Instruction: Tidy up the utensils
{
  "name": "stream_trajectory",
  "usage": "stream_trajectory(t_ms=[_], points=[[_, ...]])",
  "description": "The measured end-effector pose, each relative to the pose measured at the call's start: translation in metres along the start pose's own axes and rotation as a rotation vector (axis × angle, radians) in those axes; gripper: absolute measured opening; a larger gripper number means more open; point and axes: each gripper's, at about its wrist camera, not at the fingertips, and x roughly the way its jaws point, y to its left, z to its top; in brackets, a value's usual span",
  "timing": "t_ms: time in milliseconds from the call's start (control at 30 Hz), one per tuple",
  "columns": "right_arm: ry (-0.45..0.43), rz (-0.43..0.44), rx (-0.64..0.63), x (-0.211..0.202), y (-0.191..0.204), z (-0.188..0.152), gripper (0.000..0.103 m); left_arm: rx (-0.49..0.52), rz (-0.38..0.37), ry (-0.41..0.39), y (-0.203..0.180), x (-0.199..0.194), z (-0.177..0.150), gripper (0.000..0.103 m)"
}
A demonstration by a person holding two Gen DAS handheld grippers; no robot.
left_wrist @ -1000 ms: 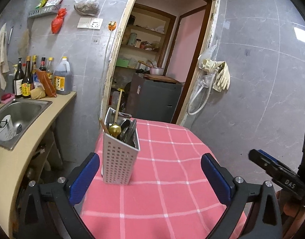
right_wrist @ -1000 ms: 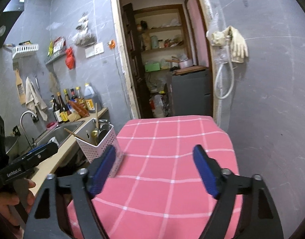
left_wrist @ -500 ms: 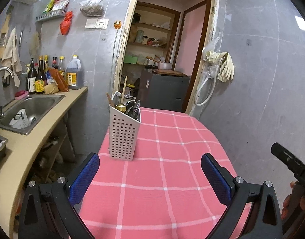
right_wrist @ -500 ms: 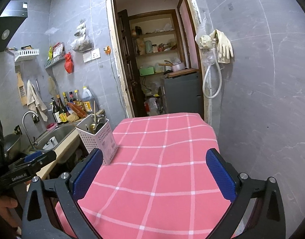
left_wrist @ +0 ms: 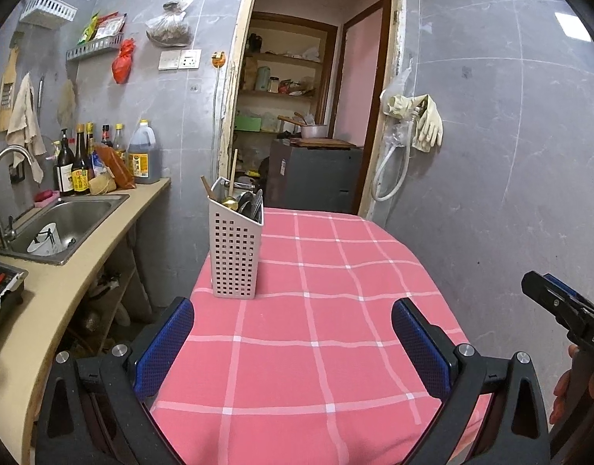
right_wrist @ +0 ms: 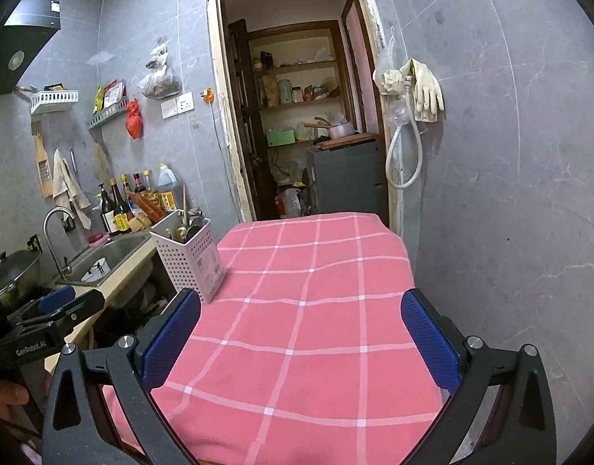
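A white perforated utensil holder (left_wrist: 235, 248) stands on the left side of the pink checked table (left_wrist: 335, 310); it also shows in the right wrist view (right_wrist: 190, 259). It holds several utensils (left_wrist: 242, 201), among them a gold spoon, metal spoons and wooden sticks. My left gripper (left_wrist: 293, 348) is open and empty, held over the table's near edge, well short of the holder. My right gripper (right_wrist: 300, 352) is open and empty over the near part of the table, to the right of the holder.
A counter with a steel sink (left_wrist: 64, 221) runs along the left, with bottles (left_wrist: 83, 162) at its back. A doorway (left_wrist: 308, 116) with a dark cabinet lies behind the table. A grey tiled wall (left_wrist: 510, 174) stands close on the right.
Both grippers have pulled back and risen away from the holder, which now looks smaller and farther. The right gripper's jaws have spread wider. The holder has not moved.
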Motion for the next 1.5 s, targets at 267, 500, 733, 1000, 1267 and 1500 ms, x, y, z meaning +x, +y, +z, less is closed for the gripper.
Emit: stream_trajectory(t_ms=[267, 500, 733, 1000, 1267, 1500], points=[[-0.001, 0.016, -0.011, -0.0013, 0.0006, -0.0021, 0.102, -0.015, 0.01, -0.02, 0.0001, -0.0057, -0.0014, 0.103], [-0.001, 0.014, -0.009, -0.0013, 0.0005, -0.0022, 0.102, -0.015, 0.008, -0.018, -0.0001, -0.0058, -0.0021, 0.103], [0.006, 0.015, -0.01, -0.0008, -0.0005, -0.0029, 0.102, -0.014, 0.004, -0.018, -0.0014, -0.0071, -0.0026, 0.103], [0.01, 0.017, -0.014, -0.0012, 0.0031, -0.0044, 0.102, -0.014, 0.004, -0.017, -0.001, -0.0068, -0.0027, 0.103], [0.012, 0.02, -0.018, -0.0009, 0.0054, -0.0048, 0.102, -0.018, 0.004, -0.018, -0.0001, -0.0082, -0.0048, 0.103], [0.011, 0.019, -0.019, -0.0009, 0.0051, -0.0045, 0.102, -0.018, 0.004, -0.019, -0.0007, -0.0083, -0.0048, 0.103]])
